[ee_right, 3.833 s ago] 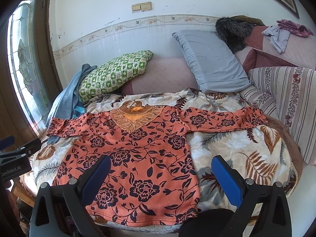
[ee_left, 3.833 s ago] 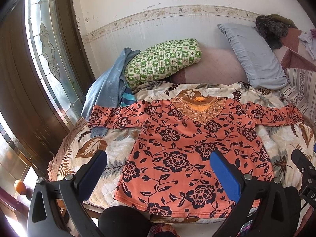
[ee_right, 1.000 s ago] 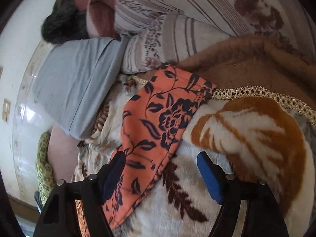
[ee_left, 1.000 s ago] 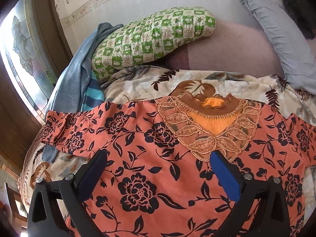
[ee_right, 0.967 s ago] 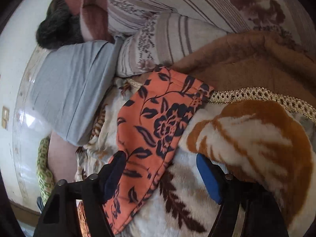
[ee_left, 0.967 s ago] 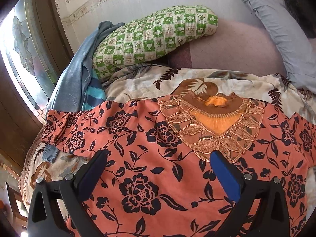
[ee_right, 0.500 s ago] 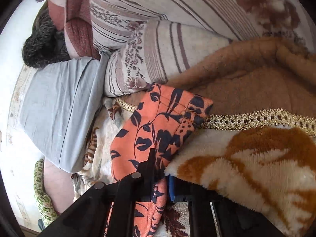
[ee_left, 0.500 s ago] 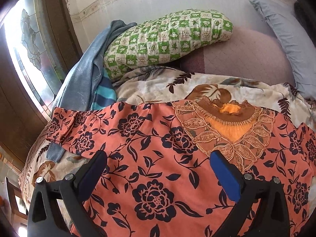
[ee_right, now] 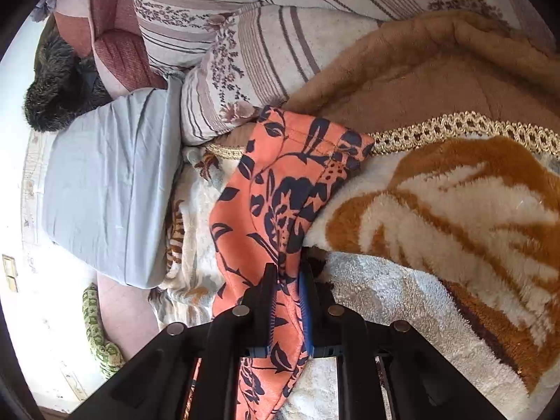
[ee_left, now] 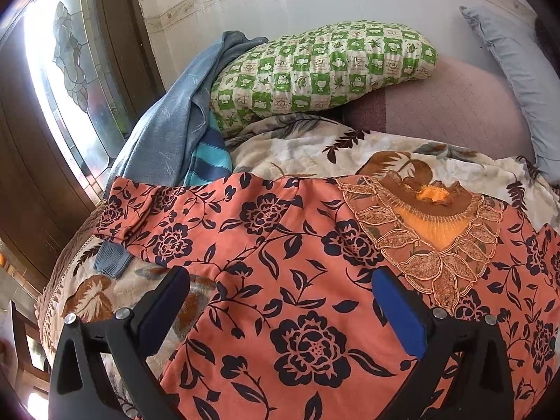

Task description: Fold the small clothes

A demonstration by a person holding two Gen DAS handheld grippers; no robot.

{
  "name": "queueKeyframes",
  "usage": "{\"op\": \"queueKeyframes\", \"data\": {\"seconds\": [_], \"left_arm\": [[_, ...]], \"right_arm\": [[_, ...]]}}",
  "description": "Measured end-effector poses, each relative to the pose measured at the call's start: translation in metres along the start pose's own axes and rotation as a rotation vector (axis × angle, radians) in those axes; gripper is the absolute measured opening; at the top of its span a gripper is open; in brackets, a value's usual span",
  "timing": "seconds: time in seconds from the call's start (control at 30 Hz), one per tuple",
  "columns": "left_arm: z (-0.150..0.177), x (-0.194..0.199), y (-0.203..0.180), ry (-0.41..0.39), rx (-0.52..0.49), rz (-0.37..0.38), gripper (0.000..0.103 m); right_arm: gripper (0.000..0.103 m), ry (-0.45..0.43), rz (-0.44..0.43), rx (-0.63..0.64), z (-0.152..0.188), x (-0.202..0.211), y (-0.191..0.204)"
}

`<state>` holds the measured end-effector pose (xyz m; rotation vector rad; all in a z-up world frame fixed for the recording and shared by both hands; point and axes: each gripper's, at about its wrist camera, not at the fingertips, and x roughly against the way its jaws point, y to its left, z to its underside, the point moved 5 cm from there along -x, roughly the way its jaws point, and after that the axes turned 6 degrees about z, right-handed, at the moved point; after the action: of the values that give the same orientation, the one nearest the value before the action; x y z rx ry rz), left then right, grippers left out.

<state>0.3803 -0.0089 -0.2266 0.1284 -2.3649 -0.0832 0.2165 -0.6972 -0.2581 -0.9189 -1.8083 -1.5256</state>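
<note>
An orange top (ee_left: 280,280) with dark flowers and a lace collar (ee_left: 430,231) lies spread flat on the leaf-print blanket (ee_left: 301,154). My left gripper (ee_left: 280,297) is open and empty, hovering over the top's left shoulder area, near its left sleeve (ee_left: 147,217). My right gripper (ee_right: 287,276) is shut on the top's right sleeve (ee_right: 280,189), a short way back from the cuff, with the sleeve passing between its jaws.
A green checked pillow (ee_left: 322,70), a blue garment (ee_left: 175,129) and a grey-blue pillow (ee_left: 518,63) lie behind the top against the wall. A window and door frame (ee_left: 70,70) stand at left. Striped cushions (ee_right: 266,35) and a brown blanket (ee_right: 437,70) lie beyond the right sleeve.
My right gripper has closed on the right sleeve. My left gripper has drawn back a little and shifted left over the top.
</note>
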Motion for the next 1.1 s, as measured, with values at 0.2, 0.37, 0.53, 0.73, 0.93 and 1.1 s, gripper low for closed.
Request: {"op": "queueKeyframes", "data": {"seconds": [0.2,0.37,0.53,0.73,0.93,1.1], "left_arm": [[0.0,-0.005,-0.018,-0.002,-0.046,-0.004,0.103],[0.002,-0.006,-0.024,-0.004,-0.074,0.0,0.103],[0.0,-0.005,-0.005,-0.01,-0.018,0.01,0.103],[-0.003,-0.013,0.042,-0.006,0.095,-0.002,0.103],[-0.009,-0.022,0.104,-0.024,0.197,-0.093,0.103],[-0.009,-0.037,0.151,0.006,0.29,-0.147,0.103]], "right_arm": [[0.013,-0.075,0.008,0.11,-0.005,-0.006,0.014],[0.006,-0.103,-0.122,0.267,0.02,0.019,0.076],[0.006,-0.056,-0.269,0.453,0.085,0.049,0.167],[0.006,0.087,-0.422,0.681,0.244,0.054,0.261],[0.006,0.285,-0.456,0.836,0.43,0.007,0.293],[0.01,0.424,-0.269,1.063,0.557,-0.055,0.259]]}}
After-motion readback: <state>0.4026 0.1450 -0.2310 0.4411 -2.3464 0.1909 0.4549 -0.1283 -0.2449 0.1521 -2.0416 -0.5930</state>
